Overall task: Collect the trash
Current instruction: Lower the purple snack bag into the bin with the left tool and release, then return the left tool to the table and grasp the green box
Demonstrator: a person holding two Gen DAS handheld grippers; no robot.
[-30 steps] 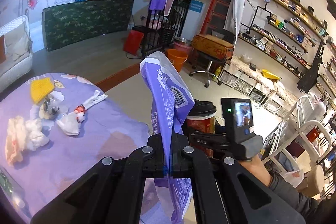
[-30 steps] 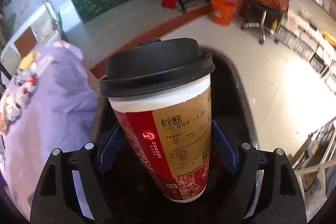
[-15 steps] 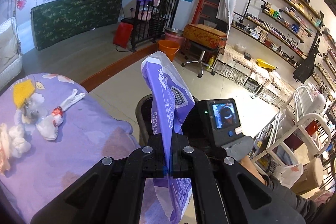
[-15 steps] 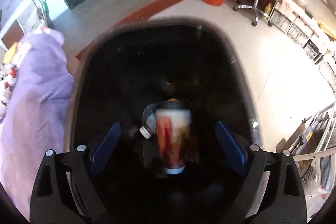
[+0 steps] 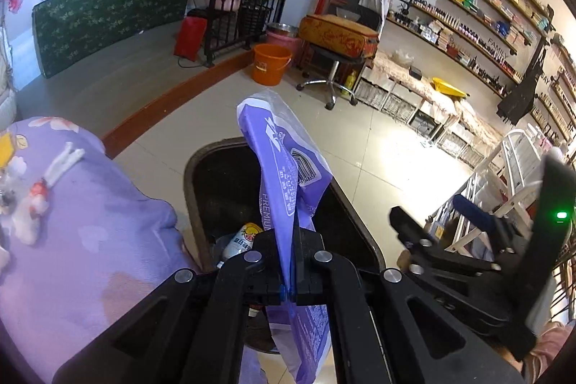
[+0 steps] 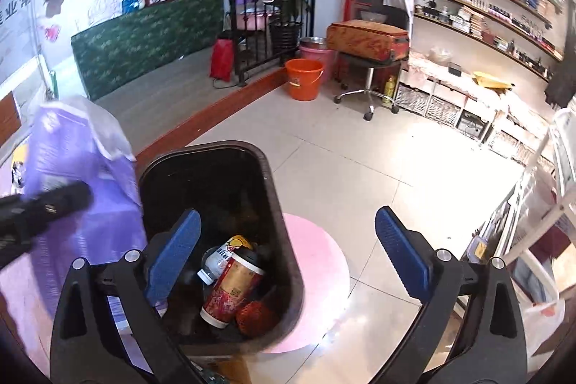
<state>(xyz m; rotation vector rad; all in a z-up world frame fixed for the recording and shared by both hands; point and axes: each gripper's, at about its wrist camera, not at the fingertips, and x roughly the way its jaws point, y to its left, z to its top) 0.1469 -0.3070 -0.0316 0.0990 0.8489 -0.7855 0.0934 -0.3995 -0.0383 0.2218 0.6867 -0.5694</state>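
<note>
Premises: a shop-like room with a pale tiled floor (image 6: 360,175), wall shelving and a surface draped in a purple floral cloth (image 5: 90,240); whether it is a bed or a bench cannot be told.

Left hand-held gripper (image 5: 288,294): jaws fully closed on a purple plastic wrapper (image 5: 284,175), pinched low so the upper part stands free above the fingers. The wrapper hangs over the near rim of the black trash bin (image 5: 201,168). Assessment: thin film, very light, limp and somewhat slick; an edge pinch is adequate, no crushing risk, but it may cling to a pad or drift on release, so release is best made well inside the rim.

Right hand-held gripper (image 6: 288,258): jaws opening, near full width, nothing between the blue pads (image 6: 172,254). It sits above and to the side of the bin.

Bin contents: a red paper cup with black lid (image 6: 230,287) lying tilted, a small bottle (image 6: 216,261) touching it, a red mesh item (image 6: 255,315) beside.

Remaining on the cloth: crumpled white tissue (image 5: 25,215) and other small scraps.

Change against the picture 1 second earlier: the cup was clamped upright in the right hand-held gripper; it now lies in the bin. The left hand-held gripper has moved towards the bin, the wrapper unchanged in its grip.
</note>
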